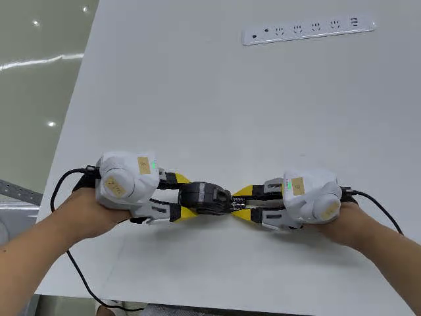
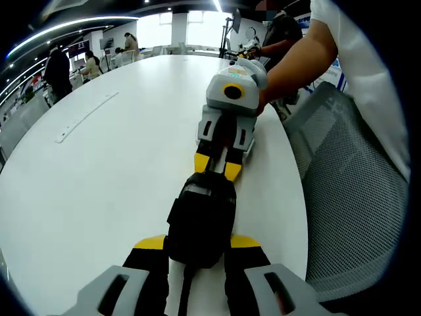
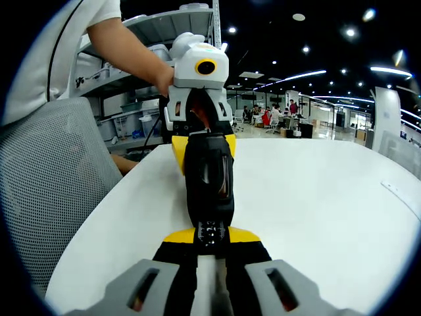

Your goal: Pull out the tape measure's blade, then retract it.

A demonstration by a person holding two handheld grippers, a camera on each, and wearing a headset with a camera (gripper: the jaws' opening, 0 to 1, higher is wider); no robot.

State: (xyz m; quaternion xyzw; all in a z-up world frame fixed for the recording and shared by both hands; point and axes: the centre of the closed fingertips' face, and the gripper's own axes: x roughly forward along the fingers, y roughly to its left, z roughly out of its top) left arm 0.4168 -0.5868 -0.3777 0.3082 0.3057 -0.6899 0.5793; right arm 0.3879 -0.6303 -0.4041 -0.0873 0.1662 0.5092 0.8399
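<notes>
One tape measure [image 1: 205,197], two grippers [image 1: 184,195] [image 1: 241,203] (seemingly both clamped).

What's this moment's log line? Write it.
left claw: shut on tape measure | right claw: shut on blade tip | stage: pull not begun

Open table [image 1: 197,99] ahead, power strip [image 1: 308,29] well beyond

A broad white surface [image 1: 197,99] stretches away, with a long white power strip [image 1: 308,29] lying flat near its far edge. Glossy grey floor [image 1: 33,79] off the left side reflects ceiling lights. A grey mesh chair back [image 2: 348,197] stands close against the near edge. Metal shelving [image 3: 131,99] holds bins behind it, and people [image 3: 270,117] gather at distant desks across the hall.
</notes>
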